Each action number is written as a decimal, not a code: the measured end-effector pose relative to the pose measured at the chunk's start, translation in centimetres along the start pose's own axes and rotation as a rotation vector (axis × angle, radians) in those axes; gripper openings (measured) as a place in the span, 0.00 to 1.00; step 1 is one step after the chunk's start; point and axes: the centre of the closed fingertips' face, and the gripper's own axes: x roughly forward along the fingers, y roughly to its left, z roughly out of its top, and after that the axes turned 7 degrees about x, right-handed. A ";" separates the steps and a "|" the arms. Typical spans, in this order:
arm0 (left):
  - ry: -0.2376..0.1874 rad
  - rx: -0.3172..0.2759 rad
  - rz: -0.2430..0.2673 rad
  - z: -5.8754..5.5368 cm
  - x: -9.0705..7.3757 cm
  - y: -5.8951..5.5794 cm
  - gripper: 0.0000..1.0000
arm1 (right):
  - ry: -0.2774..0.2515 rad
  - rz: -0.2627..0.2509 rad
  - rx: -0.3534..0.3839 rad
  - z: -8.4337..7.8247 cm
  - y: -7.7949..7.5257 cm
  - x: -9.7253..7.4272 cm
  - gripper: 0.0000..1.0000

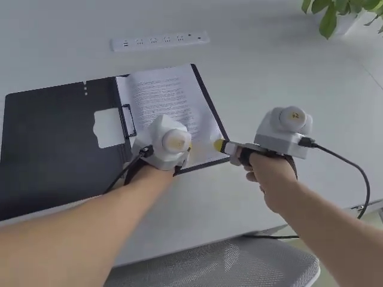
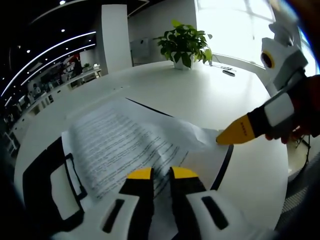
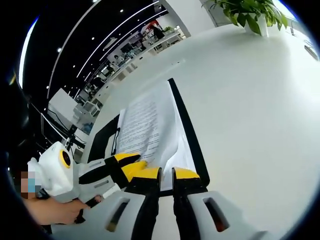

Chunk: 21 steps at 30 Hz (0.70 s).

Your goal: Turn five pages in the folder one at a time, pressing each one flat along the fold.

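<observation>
R gripper (image 3: 166, 174) jaws pinch near-right corner of top page (image 2: 150, 131), lifted. L gripper (image 2: 161, 174) jaws seem pressed together, tips on page's near part. Print too small to read. Black folder (image 1: 48, 149) open, centre-left on table (image 1: 269, 66).

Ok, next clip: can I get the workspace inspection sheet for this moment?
Surface: white table.
Job's things: black folder lying open; printed top page with its near corner lifted.
Clutter: power strip beyond the folder.
Grippers: left gripper shut, low over the page's near part; right gripper shut on the lifted corner.
Cables: black cables trail from both grippers.
Surroundings: potted plant at the far corner; mesh chair at the near edge.
</observation>
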 end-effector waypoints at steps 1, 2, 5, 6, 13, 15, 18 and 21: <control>0.001 -0.001 0.000 0.0 0.0 0.0 0.10 | -0.002 -0.004 0.003 0.0 -0.1 0.0 0.04; 0.001 -0.001 0.000 0.0 0.0 0.0 0.10 | 0.000 -0.003 0.005 0.0 -0.1 0.0 0.02; 0.002 -0.003 0.000 0.0 0.0 0.0 0.11 | -0.003 -0.007 0.006 0.0 -0.2 -0.1 0.00; 0.002 -0.003 0.000 0.0 0.0 0.0 0.11 | -0.005 -0.002 0.014 0.1 -0.1 -0.1 0.00; 0.002 -0.019 0.003 0.0 0.0 0.0 0.11 | -0.012 0.008 0.025 0.2 0.3 -0.2 0.00; -0.001 -0.023 0.006 0.0 -0.1 0.0 0.11 | -0.016 0.018 0.025 0.3 0.6 -0.4 0.00; 0.007 -0.023 0.012 -0.1 -0.2 0.1 0.06 | -0.032 0.039 0.026 0.7 1.3 -0.7 0.00; 0.007 -0.059 0.027 -0.4 -0.9 0.7 0.06 | -0.040 0.055 0.017 0.8 2.1 -0.9 0.00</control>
